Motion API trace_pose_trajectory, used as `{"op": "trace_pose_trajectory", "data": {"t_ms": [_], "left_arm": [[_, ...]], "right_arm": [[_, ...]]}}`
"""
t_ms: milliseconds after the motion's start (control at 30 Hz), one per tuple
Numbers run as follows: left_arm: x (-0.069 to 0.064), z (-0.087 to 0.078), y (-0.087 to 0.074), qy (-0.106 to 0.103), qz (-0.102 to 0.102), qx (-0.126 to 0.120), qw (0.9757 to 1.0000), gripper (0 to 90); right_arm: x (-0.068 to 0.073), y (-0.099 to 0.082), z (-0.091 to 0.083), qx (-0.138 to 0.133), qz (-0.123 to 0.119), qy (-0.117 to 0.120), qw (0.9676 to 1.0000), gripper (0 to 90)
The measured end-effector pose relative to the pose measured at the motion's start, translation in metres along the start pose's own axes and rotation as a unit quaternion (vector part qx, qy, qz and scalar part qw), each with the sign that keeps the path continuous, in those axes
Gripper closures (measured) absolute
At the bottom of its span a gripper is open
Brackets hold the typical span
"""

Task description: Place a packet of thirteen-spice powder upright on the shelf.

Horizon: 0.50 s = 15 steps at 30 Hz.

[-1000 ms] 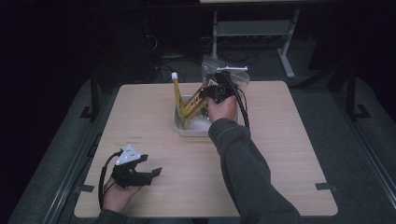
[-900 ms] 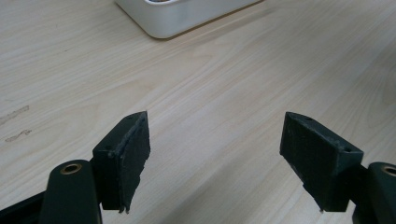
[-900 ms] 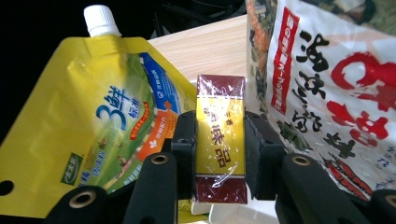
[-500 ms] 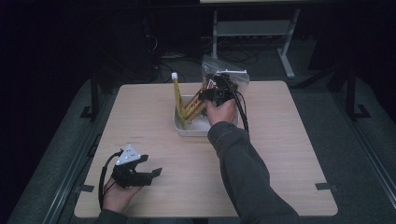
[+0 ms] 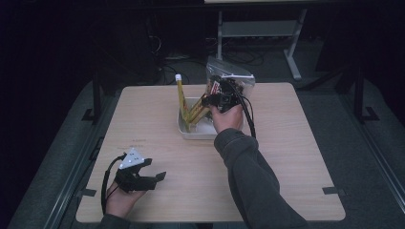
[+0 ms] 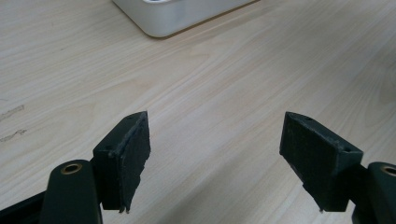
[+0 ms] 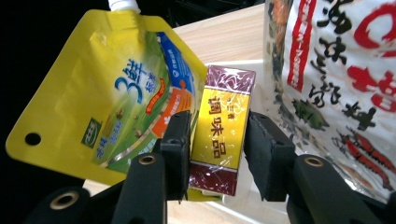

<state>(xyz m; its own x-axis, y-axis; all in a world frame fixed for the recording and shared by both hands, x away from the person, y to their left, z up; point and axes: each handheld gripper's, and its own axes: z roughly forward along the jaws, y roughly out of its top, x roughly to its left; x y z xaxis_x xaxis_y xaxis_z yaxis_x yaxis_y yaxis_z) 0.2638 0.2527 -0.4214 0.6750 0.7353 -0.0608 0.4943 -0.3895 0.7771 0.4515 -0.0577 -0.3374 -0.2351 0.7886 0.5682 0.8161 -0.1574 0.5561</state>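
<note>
Packing of a white tray (image 5: pixel 206 134) near the far middle of the desk (image 5: pixel 296 157), late in one placement. The right tool (image 5: pixel 210 101) reaches into the tray, its jaws standing either side of a small yellow-and-maroon carton (image 7: pixel 219 140); they have just been opening, the left pad still at the carton's edge, a gap showing at the right pad, so the carton appears released rather than gripped. In the right gripper view the carton stands upright between a yellow spouted pouch (image 7: pixel 112 93) and a clear bag of printed snacks (image 7: pixel 336 88), both leaning in the tray (the pouch's white cap rises highest). Judged from this, the carton is set in place and what is left is to draw the tool clear. Room is tight: pouch and bag flank the jaws closely, so a straight withdrawal upward looks safest. The left tool (image 5: pixel 143 177) rests near the desk's near-left corner, jaws wide apart and holding nothing, with open desk before it.
</note>
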Motion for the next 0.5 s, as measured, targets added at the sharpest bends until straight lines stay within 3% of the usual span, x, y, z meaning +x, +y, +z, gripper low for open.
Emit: {"op": "trace_pose_trajectory", "data": {"t_ms": [500], "left_arm": [[-0.0013, -0.0005, 0.0003, -0.001, 0.000, -0.002, 1.0000, 24.1]], "right_arm": [[0.0032, -0.0100, -0.0029, -0.001, 0.002, 0.019, 0.9998, 57.8]]}}
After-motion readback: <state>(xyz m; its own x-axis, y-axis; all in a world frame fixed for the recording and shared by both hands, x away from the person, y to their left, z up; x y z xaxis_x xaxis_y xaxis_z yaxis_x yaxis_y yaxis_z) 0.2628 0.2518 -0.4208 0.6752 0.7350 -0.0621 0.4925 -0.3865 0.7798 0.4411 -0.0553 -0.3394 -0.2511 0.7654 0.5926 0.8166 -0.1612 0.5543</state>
